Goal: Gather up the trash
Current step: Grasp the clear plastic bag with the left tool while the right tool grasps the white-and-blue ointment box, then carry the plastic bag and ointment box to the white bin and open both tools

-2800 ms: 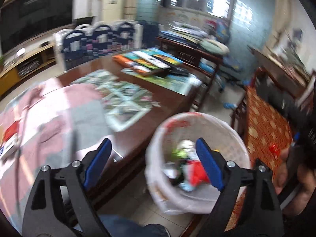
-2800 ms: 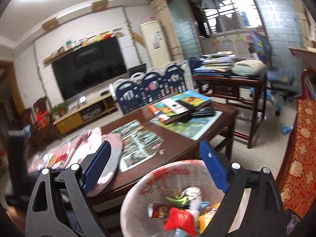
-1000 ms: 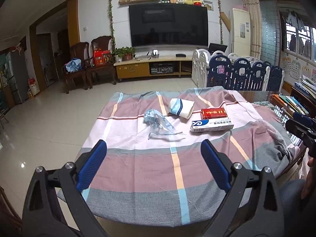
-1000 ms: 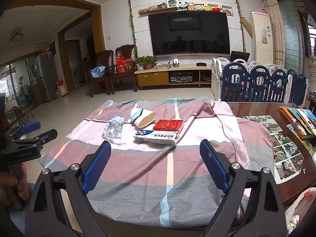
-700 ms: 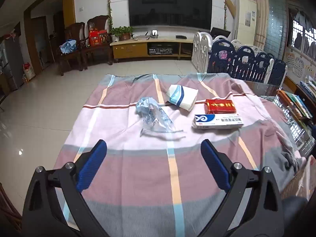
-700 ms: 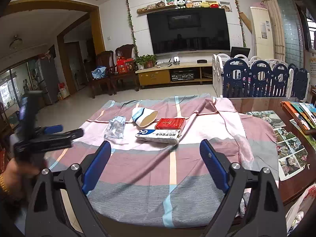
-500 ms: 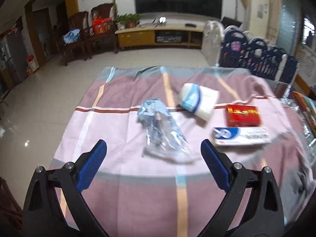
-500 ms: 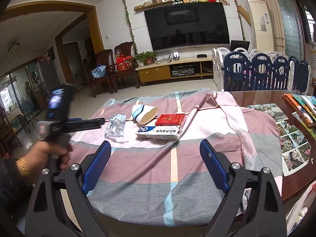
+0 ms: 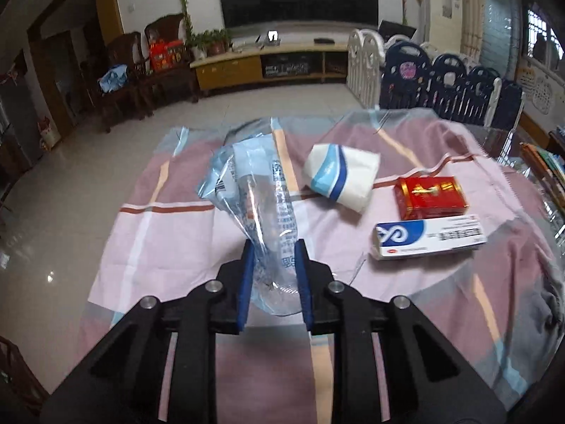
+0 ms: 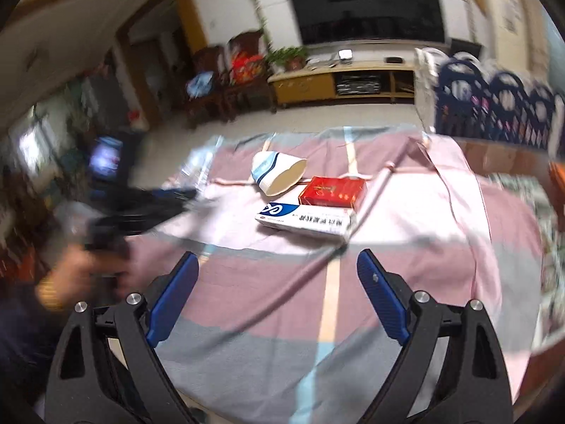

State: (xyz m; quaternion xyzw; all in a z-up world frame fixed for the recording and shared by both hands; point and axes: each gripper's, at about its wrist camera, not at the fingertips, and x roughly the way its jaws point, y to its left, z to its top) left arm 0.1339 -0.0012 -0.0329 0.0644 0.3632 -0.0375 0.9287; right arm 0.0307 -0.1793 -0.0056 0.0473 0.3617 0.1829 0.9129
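My left gripper (image 9: 272,247) is shut on a crumpled clear blue plastic wrapper (image 9: 257,190) on the striped tablecloth (image 9: 169,233). A squashed white and blue paper cup (image 9: 340,175), a red box (image 9: 430,196) and a white and blue carton (image 9: 429,238) lie to its right. My right gripper (image 10: 277,272) is open and empty above the cloth, short of the carton (image 10: 305,221), red box (image 10: 333,190) and cup (image 10: 277,173). The left gripper (image 10: 152,201) shows blurred at the left of the right wrist view, with the wrapper (image 10: 196,168) at its tip.
A blue and white playpen fence (image 9: 441,88) stands behind the table at the right. Books (image 9: 545,169) lie on the bare wood at the far right. A TV cabinet (image 9: 268,65) and wooden chairs (image 9: 141,74) stand across the tiled floor.
Both grippers swung from the trash basket to the table. The left gripper moved in over the wrapper and shut on it. The right gripper dipped lower and closer, still open.
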